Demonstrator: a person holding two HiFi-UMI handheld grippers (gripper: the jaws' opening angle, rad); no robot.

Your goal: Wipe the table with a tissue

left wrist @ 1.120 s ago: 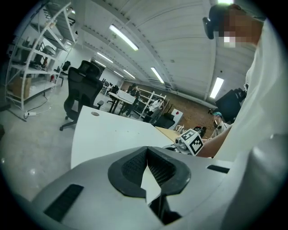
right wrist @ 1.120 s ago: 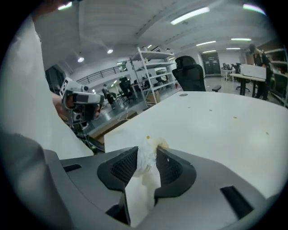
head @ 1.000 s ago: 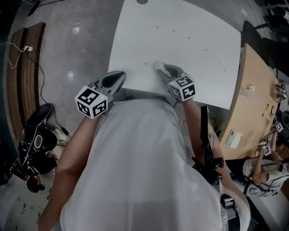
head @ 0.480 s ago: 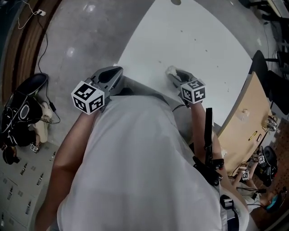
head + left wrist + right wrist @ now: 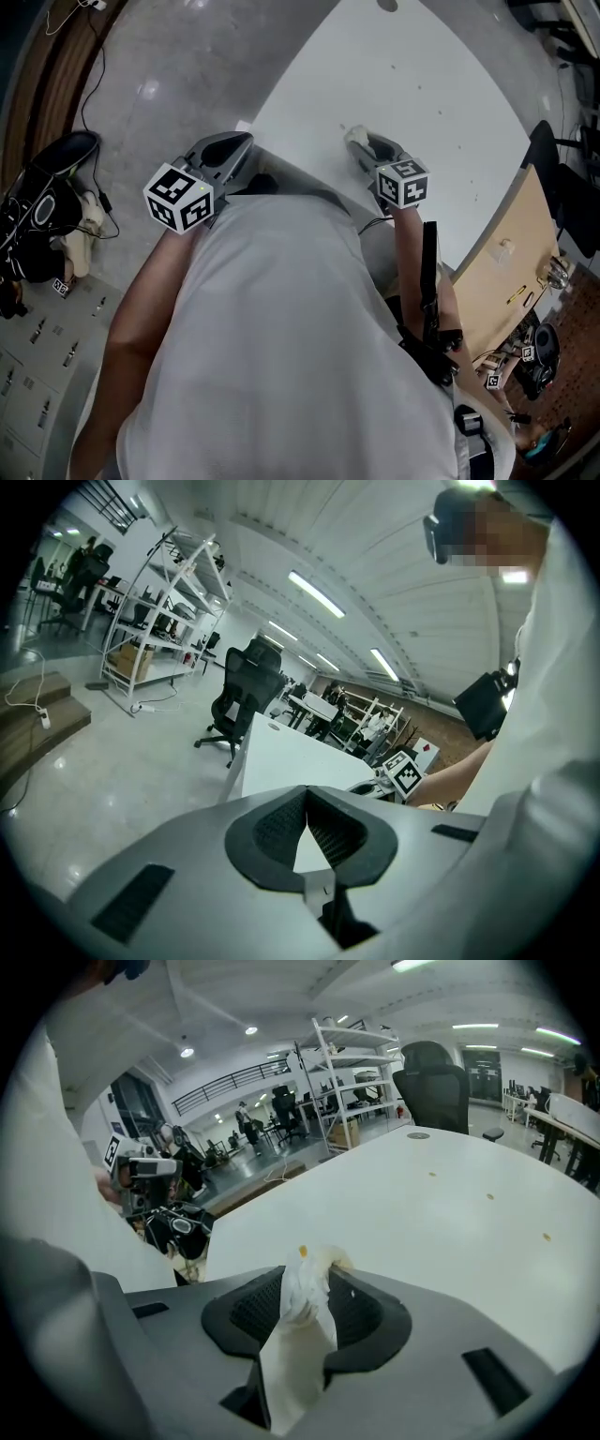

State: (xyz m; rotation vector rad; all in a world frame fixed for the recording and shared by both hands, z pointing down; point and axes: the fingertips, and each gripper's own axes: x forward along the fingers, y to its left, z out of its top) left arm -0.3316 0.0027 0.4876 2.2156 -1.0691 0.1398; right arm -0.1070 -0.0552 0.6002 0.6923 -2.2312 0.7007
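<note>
Tissue (image 5: 298, 1307) above speckled white table (image 5: 450, 1213) on glossy grey floor (image 5: 178, 94).

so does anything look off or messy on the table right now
A few small brownish specks dot the white table, not wiped yet. The tissue clamped in the right gripper has a yellowish stain at its tip. Nothing looks tipped or broken.
</note>
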